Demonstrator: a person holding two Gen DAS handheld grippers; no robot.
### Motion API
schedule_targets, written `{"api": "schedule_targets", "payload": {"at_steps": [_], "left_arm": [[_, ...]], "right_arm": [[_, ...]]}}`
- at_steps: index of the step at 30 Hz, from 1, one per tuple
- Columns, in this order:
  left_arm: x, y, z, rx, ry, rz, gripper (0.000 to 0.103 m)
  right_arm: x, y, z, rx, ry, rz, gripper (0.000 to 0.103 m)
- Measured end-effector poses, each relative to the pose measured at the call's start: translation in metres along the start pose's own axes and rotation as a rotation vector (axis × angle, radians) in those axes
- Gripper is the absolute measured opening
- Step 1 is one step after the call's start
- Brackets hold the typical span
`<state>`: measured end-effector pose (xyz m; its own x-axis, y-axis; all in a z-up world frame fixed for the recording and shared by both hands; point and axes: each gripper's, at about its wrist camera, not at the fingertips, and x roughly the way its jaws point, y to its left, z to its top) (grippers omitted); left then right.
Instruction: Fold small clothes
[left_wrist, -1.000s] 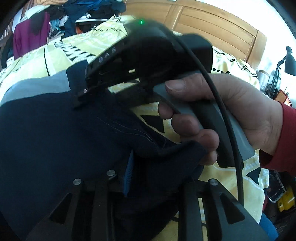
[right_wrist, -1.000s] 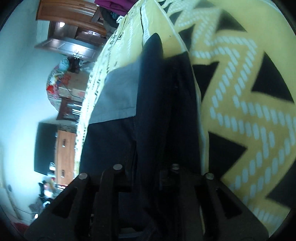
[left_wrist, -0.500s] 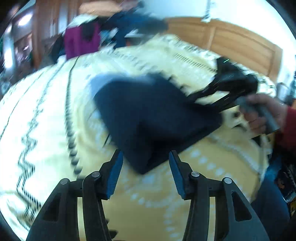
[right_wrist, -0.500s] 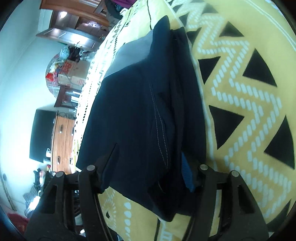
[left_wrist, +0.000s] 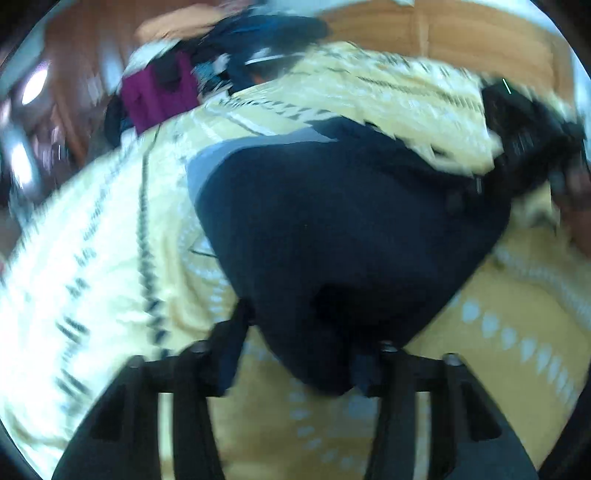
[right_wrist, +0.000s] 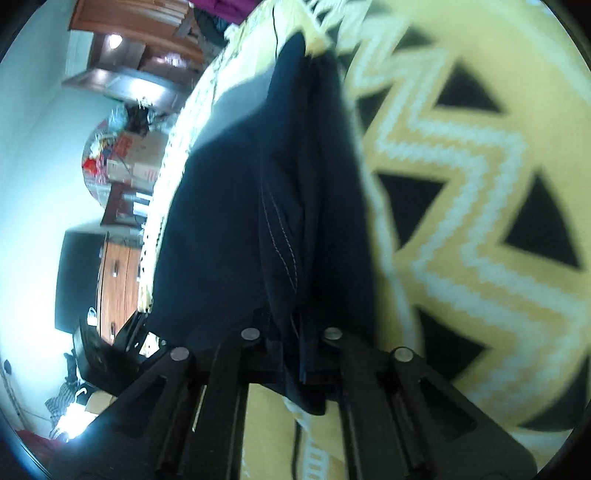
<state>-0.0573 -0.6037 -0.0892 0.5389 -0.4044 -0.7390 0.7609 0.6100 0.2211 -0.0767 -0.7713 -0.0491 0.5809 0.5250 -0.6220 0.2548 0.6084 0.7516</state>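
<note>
- Two tongs work one dark navy garment (left_wrist: 343, 229) lying on the bed's yellow patterned blanket (left_wrist: 110, 229).
- Left tongs (left_wrist: 299, 354): fingers apart, the garment's near corner lying between them — whether the pads touch cloth I cannot tell.
- Right tongs (right_wrist: 291, 350): clamped on the bunched edge directly ahead of them; stitched seam runs away from the tips. Judged: holding that edge so a fold can be carried over.
- Grey panel (left_wrist: 255, 144) at the garment's far end from the left tongs.
- Motion blur in both views; garment type unclear, its near corner cut off behind the fingers.
- Clothes pile (left_wrist: 207, 77) far beyond, indistinct.
</note>
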Motion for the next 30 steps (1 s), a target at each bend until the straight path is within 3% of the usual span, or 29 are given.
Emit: {"api": "schedule_targets", "payload": {"at_steps": [2,3,6,9,13,15,18,19,21,23,24,26,30], "left_arm": [[-0.004,0.001,-0.013,0.123,0.024,0.047,0.038],[0.005,0.004,-0.021,0.148,0.072,0.018,0.038],[0.013,0.012,-0.024,0.122,0.076,-0.048,0.041],[-0.007,0.022,-0.017,0.057,0.059,-0.115,0.044],[-0.066,0.045,-0.005,-0.077,-0.096,-0.200,0.046],[-0.080,0.056,0.009,-0.121,-0.187,-0.192,0.051],[-0.042,0.059,0.030,-0.094,-0.179,-0.187,0.053],[-0.019,0.056,0.032,-0.062,-0.137,-0.183,0.053],[0.047,0.040,0.014,0.060,0.029,-0.161,0.060],[0.058,0.053,0.013,0.003,0.020,-0.214,0.072],[0.053,0.060,0.019,-0.011,0.028,-0.229,0.071],[0.033,0.065,0.029,-0.021,-0.032,-0.235,0.055],[0.029,0.085,0.055,-0.083,-0.150,-0.215,0.053]], "right_arm": [[0.003,-0.009,-0.002,0.017,0.017,0.015,0.003],[0.009,-0.011,-0.004,0.014,0.032,0.002,0.002],[0.014,-0.012,-0.003,-0.001,0.021,-0.019,0.002],[0.010,-0.012,-0.004,-0.021,0.009,-0.016,0.002],[0.012,-0.019,-0.005,0.001,-0.007,0.005,0.002],[0.010,-0.027,-0.011,0.013,-0.024,0.028,0.001],[0.008,-0.029,-0.015,0.007,-0.053,0.044,0.001],[0.008,-0.030,-0.016,-0.005,-0.063,0.043,0.000],[0.004,-0.038,-0.023,-0.031,-0.075,0.046,0.000],[0.004,-0.040,-0.026,-0.054,-0.093,0.058,0.000],[0.004,-0.041,-0.026,-0.060,-0.101,0.063,0.000],[0.004,-0.044,-0.027,-0.072,-0.116,0.073,0.000],[0.002,-0.047,-0.028,-0.075,-0.123,0.080,0.000]]}}
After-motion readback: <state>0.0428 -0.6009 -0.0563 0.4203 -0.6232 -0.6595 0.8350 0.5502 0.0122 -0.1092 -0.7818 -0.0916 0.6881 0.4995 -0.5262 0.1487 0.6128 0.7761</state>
